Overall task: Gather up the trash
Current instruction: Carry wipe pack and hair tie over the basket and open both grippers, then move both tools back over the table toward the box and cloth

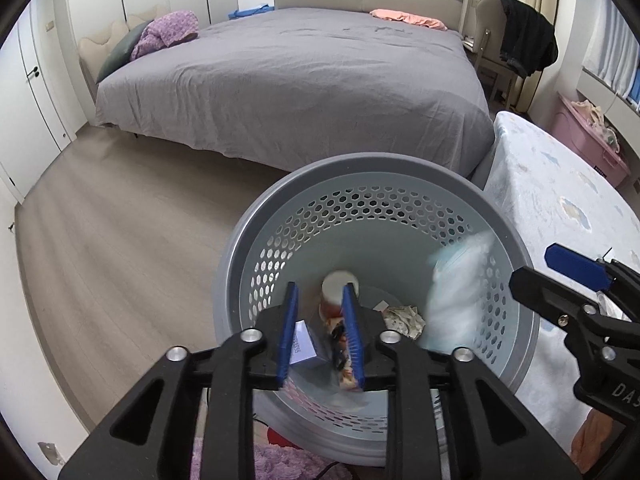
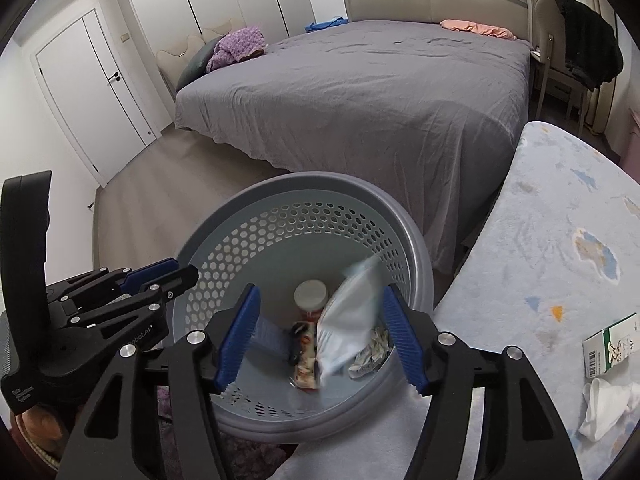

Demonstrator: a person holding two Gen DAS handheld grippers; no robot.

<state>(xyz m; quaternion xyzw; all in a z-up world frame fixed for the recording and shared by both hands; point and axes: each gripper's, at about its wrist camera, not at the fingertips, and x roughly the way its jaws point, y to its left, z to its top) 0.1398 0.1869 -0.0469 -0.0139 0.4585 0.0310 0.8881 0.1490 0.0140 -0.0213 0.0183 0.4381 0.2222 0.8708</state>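
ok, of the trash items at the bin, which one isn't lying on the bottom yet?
The pale blue-white bag: motion-blurred, upright in mid-air between the open right tongs. The capped jar, snack wrapper and crumpled paper lie on the bin floor.

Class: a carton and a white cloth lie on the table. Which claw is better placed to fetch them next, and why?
Right. The carton and cloth lie just beside the right claw; the left claw is across the bin.

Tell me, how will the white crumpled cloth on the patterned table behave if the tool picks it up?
The white cloth looks soft and creased, so it will probably sag and hang floppy. It seems thin, so likely light. It lies flat on the table, so it should not roll.
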